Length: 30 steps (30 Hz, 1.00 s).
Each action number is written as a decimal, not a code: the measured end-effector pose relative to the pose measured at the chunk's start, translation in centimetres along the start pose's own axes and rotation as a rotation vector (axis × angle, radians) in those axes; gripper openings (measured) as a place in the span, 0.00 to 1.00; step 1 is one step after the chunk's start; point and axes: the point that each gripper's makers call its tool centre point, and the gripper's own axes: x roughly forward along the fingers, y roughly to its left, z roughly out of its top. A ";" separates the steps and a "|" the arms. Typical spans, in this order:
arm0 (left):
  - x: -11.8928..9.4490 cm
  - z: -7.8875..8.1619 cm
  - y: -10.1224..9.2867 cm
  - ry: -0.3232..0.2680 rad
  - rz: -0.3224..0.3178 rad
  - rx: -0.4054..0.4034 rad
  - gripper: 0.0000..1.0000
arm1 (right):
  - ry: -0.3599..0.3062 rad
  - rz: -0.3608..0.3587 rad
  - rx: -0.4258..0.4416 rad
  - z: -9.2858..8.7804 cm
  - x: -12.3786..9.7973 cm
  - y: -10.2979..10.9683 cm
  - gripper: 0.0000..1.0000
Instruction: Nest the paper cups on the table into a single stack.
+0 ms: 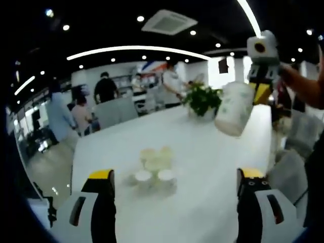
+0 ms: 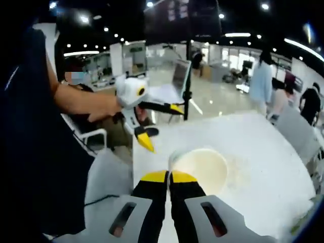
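Behind the cluster of paper cups (image 1: pixel 154 167) on the white table (image 1: pixel 212 167) stands a potted plant (image 1: pixel 202 101), people beyond. Left gripper (image 1: pixel 174 185) hangs wide apart, empty. Right gripper (image 2: pixel 169 177) is clamped on a paper cup's (image 2: pixel 200 169) rim, raised above that cluster.

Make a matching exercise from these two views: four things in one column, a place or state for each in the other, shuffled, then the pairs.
Things:
1. left gripper
2. right gripper
3. group of paper cups
4. potted plant

States:
A. lying on the white table, untouched
B. shut on a paper cup
C. open, holding nothing
D. at the table's far end

Pairs: 1-C, 2-B, 3-A, 4-D
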 end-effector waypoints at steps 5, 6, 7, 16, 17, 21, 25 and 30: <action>0.2 -0.8 -0.3 0.016 -0.003 -0.016 0.98 | 0.155 -0.028 -0.082 -0.8 -0.2 -0.7 0.00; 0.2 -0.8 -0.4 0.015 -0.001 -0.015 0.98 | 0.196 -0.029 -0.096 -0.9 -0.3 -0.9 0.00; 0.2 -0.8 -0.5 0.013 0.002 -0.018 0.98 | 0.223 -0.035 -0.106 -1.0 -0.4 -1.1 0.00; 0.0 -1.2 -1.2 0.027 0.007 -0.027 0.98 | 0.479 0.015 -0.153 -3.4 -0.5 -0.1 0.00; 0.0 -1.2 -1.1 0.029 0.009 -0.028 0.98 | 0.494 0.009 -0.157 -3.6 -0.4 -0.2 0.00; -0.7 -1.3 -0.4 0.021 0.035 -0.073 0.98 | 0.533 0.013 -0.142 -3.8 0.1 -0.3 0.00; -1.1 -1.4 0.6 0.025 0.063 -0.093 0.98 | 0.556 0.019 -0.162 -3.8 0.7 -0.4 0.00; -1.6 -2.0 1.1 0.052 0.079 -0.080 0.98 | 0.583 0.012 -0.189 -3.8 1.1 -0.8 0.00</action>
